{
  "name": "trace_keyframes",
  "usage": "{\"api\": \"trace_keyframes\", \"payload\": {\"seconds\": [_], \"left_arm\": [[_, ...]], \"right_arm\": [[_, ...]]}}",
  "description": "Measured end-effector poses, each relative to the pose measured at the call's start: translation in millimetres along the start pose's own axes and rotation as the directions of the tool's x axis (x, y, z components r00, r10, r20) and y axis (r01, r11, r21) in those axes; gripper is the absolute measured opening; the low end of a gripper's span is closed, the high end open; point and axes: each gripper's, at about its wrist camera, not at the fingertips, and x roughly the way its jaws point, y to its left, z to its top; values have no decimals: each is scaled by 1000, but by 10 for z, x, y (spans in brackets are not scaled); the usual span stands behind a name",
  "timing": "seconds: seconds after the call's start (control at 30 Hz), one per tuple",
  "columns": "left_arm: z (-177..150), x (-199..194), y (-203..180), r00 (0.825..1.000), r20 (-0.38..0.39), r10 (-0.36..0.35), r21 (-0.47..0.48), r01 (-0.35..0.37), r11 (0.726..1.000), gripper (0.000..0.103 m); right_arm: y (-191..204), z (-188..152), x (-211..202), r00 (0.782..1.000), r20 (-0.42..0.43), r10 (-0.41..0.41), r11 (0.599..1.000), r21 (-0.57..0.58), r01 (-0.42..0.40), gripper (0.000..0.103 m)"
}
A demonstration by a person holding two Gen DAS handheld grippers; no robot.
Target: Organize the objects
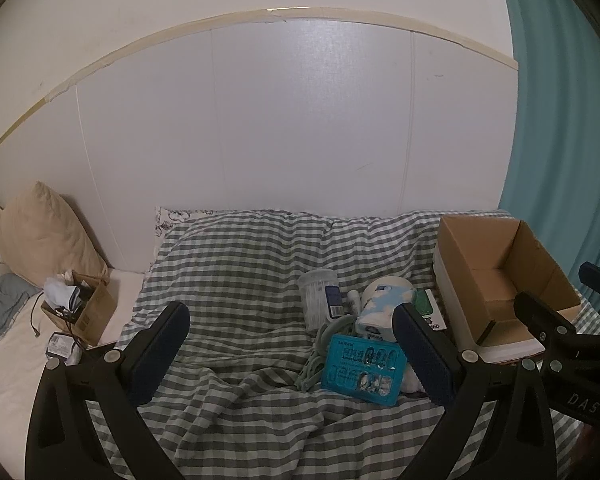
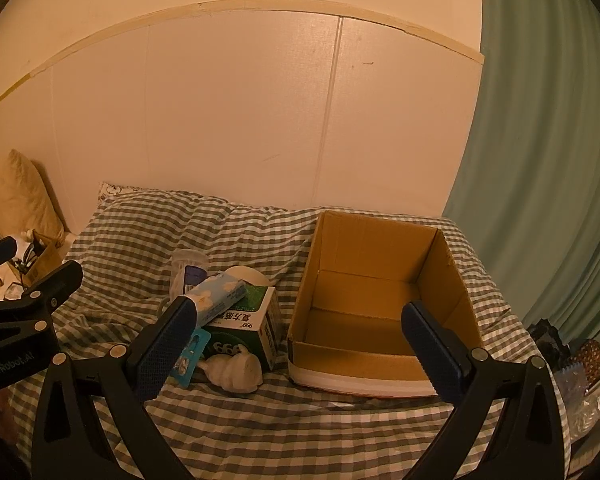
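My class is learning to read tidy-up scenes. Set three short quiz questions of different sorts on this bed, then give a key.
1. True or false: the large open brown cardboard box already holds items.
2. Which lies nearest the camera in the left view? A) clear ribbed plastic cup B) flat turquoise plastic pack C) green-and-white 999 medicine carton
3. Fill in: both the left hand-held gripper and the right hand-held gripper are ____.

Key: 1 false; 2 B; 3 open.

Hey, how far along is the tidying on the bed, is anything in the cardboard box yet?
Nothing looks done: the cardboard box is empty. Nothing is in hand; both left tongs and right tongs are open. Left to do: the whole pile, including the teal case, green medicine box and clear cup.
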Motion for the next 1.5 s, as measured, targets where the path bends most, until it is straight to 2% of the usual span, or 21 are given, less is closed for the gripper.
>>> {"api": "trace_keyframes", "payload": {"seconds": [0.87, 1.27, 1.5], "left_arm": [[-71, 18, -12, 1000, -16, 0, 11, 0, 1000, 103], [-56, 55, -11, 999, -36, -3, 3, 3, 1000, 103], [-79, 60, -51, 999, -32, 0, 5, 1, 1000, 103]], "right_arm": [[5, -36, 30, 1000, -11, 8, 1000, 0, -8, 103], [0, -42, 57, 999, -20, -35, 999, -7, 34, 103], [-24, -47, 75, 999, -31, -13, 1000, 6, 14, 103]]}}
